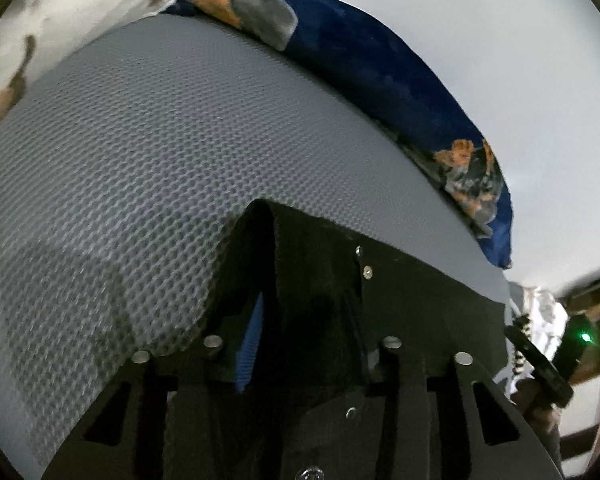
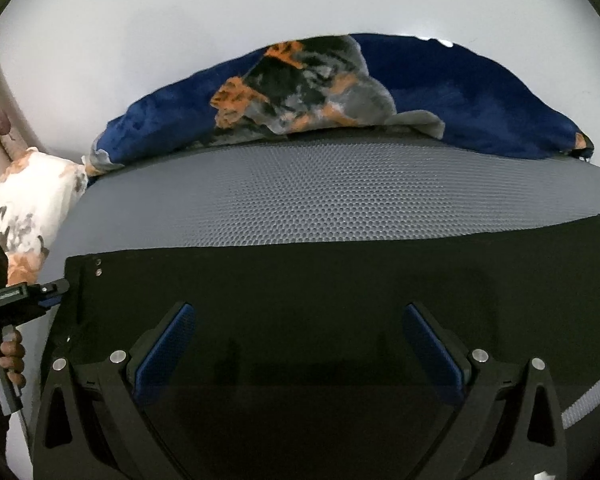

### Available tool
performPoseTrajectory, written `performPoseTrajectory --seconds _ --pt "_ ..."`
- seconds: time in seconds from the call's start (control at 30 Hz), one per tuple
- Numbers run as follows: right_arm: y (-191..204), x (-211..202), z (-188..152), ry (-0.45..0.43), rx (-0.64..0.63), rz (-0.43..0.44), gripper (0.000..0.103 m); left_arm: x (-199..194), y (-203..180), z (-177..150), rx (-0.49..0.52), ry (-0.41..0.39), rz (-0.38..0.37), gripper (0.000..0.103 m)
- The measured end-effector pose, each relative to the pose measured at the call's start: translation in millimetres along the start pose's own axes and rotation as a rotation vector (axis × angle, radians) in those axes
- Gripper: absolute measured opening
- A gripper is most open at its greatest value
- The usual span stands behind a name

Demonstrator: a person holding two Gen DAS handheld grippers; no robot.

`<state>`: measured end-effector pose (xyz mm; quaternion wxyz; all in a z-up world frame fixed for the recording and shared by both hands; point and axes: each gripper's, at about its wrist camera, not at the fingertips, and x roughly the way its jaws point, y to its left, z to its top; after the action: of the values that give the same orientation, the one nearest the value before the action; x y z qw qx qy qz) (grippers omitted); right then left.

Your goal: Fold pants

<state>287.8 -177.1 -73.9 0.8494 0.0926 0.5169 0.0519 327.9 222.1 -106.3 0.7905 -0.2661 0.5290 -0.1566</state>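
Observation:
Black pants (image 2: 340, 280) lie flat on a grey mesh mattress (image 2: 340, 200), with two small metal snaps (image 2: 98, 268) at their left corner. In the left wrist view that corner (image 1: 320, 260) is bunched into a raised ridge between the jaws of my left gripper (image 1: 308, 320), which is shut on the cloth; one blue pad (image 1: 252, 336) shows and the other is hidden by fabric. My right gripper (image 2: 300, 344) hovers over the middle of the pants, open wide, with its blue pads (image 2: 168, 344) apart and only flat cloth below them.
A dark blue blanket (image 2: 460, 96) with orange and grey patches lies along the mattress's far edge against a pale wall. A white patterned pillow (image 2: 32, 200) sits at the far left. A hand (image 2: 10, 356) holds the left gripper's handle.

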Motion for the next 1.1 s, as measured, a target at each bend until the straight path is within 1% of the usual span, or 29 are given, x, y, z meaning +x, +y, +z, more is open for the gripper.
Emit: performPoseTrajectory --seconds 0.07,0.13,0.23,0.33,0.43,0.6,0.63,0.7,0.77,0.83,0.87,0.9,0.97,1.1 --pt "3.4 6.0 3.0 0.009 -0.008 0.005 0.103 0.7 0.0 4.5 -0.015 0.019 -0.045 0.019" --pt "8.2 12.1 6.5 0.014 -0.025 0.004 0.103 -0.2 -4.3 7.3 -0.006 0.028 -0.072 0.018" --pt "16.8 20.8 12.9 0.016 -0.054 0.021 0.103 3.2 -12.1 12.6 0.026 0.046 -0.077 0.018" --pt "23.9 28.2 19.1 0.015 -0.069 0.042 0.103 12.0 -13.1 19.5 0.034 0.069 -0.078 0.018" --pt "29.5 32.9 24.2 0.015 -0.085 0.054 0.103 25.5 -12.4 28.0 -0.004 0.107 -0.104 0.018" --pt "33.9 41.1 29.1 0.024 -0.127 0.066 0.103 46.3 -12.5 40.2 -0.03 0.148 -0.101 0.018" --pt "34.1 43.2 30.0 0.029 -0.137 0.073 0.103 50.5 -10.4 41.3 -0.05 0.157 -0.109 0.018" --pt "34.1 45.8 31.0 0.039 -0.155 0.086 0.103 53.2 -3.2 41.1 -0.112 0.16 -0.15 0.018" --pt "34.1 50.3 34.3 0.056 -0.191 0.111 0.103 52.0 0.6 40.2 -0.15 0.155 -0.171 0.018" --pt "34.9 54.1 37.9 0.074 -0.248 0.138 0.103 48.7 -1.3 39.0 -0.153 0.141 -0.162 0.016" --pt "35.4 55.6 39.1 0.081 -0.273 0.144 0.103 45.5 -7.2 37.9 -0.125 0.124 -0.145 0.01" --pt "35.4 56.3 40.2 0.088 -0.302 0.153 0.103 42.0 -10.5 37.6 -0.108 0.119 -0.128 0.008" --pt "34.9 59.8 44.0 0.116 -0.367 0.191 0.103 32.2 -22.9 35.7 -0.069 0.091 -0.11 0.008" --pt "32.0 67.0 51.5 0.177 -0.442 0.263 0.103 6.8 -46.2 31.4 0.013 0.026 -0.119 0.007"
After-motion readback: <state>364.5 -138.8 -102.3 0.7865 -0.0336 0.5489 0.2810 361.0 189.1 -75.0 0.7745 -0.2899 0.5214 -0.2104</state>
